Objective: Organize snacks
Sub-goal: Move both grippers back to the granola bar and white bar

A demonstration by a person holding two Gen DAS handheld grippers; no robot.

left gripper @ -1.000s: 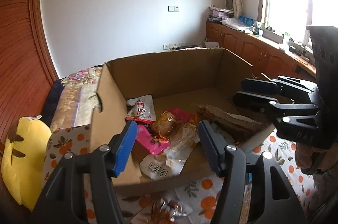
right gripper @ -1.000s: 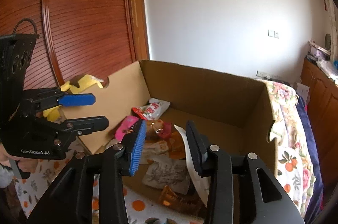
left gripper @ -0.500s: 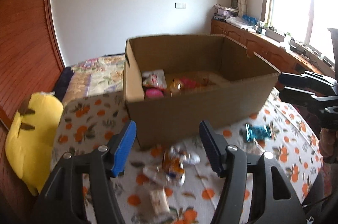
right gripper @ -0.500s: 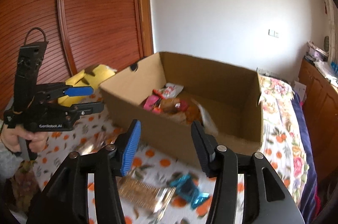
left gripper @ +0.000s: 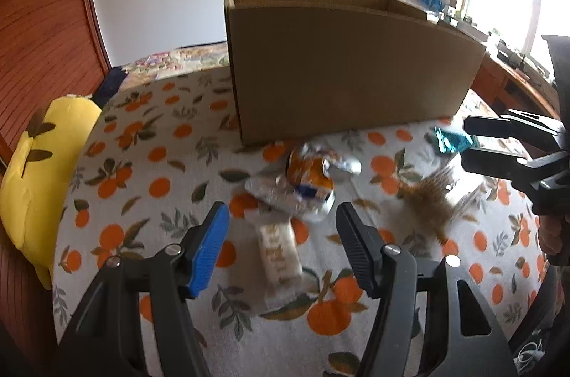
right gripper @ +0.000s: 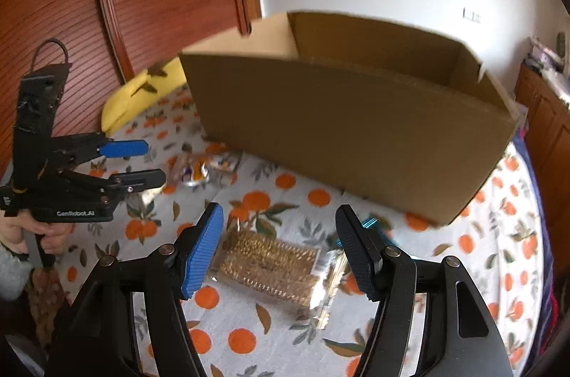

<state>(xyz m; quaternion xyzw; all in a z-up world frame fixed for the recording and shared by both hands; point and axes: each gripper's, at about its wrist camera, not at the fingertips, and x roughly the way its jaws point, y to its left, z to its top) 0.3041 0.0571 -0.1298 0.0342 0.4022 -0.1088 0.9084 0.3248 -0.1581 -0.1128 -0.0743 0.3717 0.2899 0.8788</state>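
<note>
Snacks lie scattered on the orange-patterned cloth in front of a tall cardboard box, which fills the upper middle of both views. In the left wrist view, a pale biscuit packet lies between the spread fingers of the left tongs, which are released and hold nothing; above it sits an orange-and-silver wrapper, and a teal wrapper shows at the right edge. In the right wrist view, the right tongs have just been opening, with a clear packet of golden sticks lying on the cloth between them, not gripped. A yellow cushion sits at the left.
</note>
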